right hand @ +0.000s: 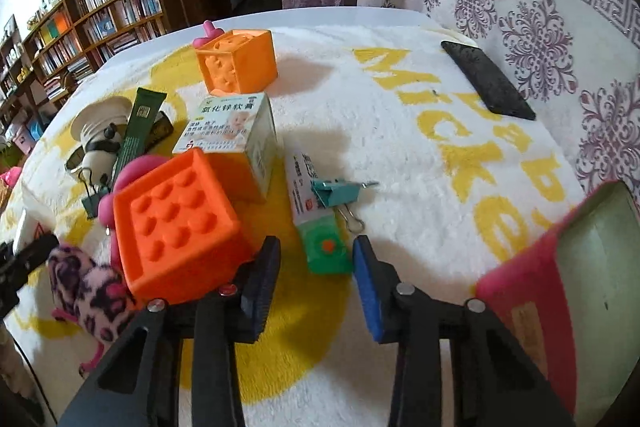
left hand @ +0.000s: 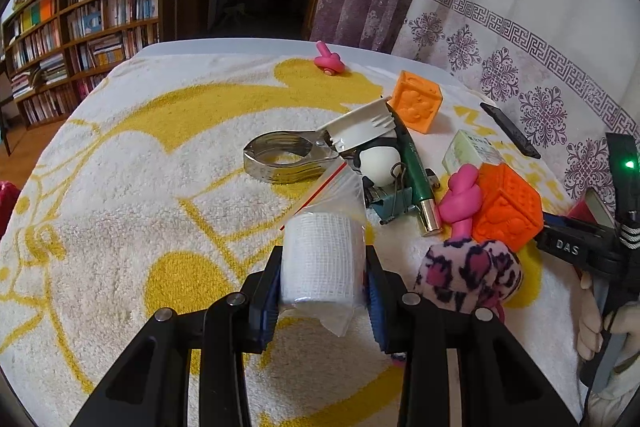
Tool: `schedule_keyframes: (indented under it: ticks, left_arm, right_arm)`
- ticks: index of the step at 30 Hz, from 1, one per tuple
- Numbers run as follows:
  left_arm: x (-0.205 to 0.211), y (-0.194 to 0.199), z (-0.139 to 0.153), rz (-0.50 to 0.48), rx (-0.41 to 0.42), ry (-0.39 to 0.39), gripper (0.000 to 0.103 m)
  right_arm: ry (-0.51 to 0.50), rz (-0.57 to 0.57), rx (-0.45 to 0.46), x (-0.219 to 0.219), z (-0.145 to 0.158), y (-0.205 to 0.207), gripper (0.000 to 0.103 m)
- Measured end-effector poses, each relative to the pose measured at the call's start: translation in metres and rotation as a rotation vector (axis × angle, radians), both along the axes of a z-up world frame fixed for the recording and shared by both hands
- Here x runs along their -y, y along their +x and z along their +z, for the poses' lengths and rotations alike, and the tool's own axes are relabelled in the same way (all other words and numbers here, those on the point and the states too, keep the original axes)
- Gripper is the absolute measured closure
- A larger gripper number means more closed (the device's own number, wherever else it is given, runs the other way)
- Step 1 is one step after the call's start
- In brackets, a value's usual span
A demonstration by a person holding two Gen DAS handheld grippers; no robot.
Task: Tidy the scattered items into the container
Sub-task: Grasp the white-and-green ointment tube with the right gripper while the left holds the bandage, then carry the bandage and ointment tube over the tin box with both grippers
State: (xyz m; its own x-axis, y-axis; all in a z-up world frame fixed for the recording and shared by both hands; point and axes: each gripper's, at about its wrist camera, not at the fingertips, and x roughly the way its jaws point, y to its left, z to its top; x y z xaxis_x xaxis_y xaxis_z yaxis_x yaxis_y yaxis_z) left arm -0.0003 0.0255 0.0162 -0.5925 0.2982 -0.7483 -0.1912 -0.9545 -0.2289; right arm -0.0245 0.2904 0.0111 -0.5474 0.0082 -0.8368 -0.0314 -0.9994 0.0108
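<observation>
A: Left gripper point(left hand: 323, 281)?
B: Angled downward, both pads pressed on a white roll held between them.
A: Right gripper point(right hand: 316, 263)?
B: Angled downward, jaws apart, nothing gripped. Gloved hand point(left hand: 600, 323) on its handle.

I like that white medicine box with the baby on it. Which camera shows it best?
The right wrist view: the medicine box faces it, label and picture visible. The left wrist view catches only its pale end behind the toys.
</observation>
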Motion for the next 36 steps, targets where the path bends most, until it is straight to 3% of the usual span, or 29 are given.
schedule_keyframes:
  ticks: [2, 5, 9, 14, 22, 36]
  left_arm:
    - [0.001, 0.0, 0.0, 0.001, 0.002, 0.004, 0.065]
    - [0.001, 0.0, -0.001, 0.0, 0.005, 0.005, 0.065]
    - [0.002, -0.001, -0.002, 0.005, 0.01, 0.011, 0.065]
    - [0.002, 0.0, -0.001, 0.005, 0.008, 0.009, 0.065]
    - [0.003, -0.001, 0.001, 0.015, -0.003, 0.008, 0.065]
    - [0.004, 0.017, 0.016, 0.045, -0.061, -0.017, 0.065]
  right_arm:
    - [0.021, 0.024, 0.001, 0.007, -0.001, -0.004, 0.079]
    - [0.02, 0.028, 0.002, 0.01, -0.001, -0.005, 0.08]
    - [-0.077, 0.014, -0.003, 0.002, 0.004, 0.01, 0.08]
    - [-0.187, 0.019, -0.048, -0.003, 0.021, 0.058, 0.08]
    - [-0.23, -0.016, -0.126, -0.014, 0.044, 0.108, 0.08]
    - [-0.272, -0.011, -0.185, -0.015, 0.054, 0.136, 0.08]
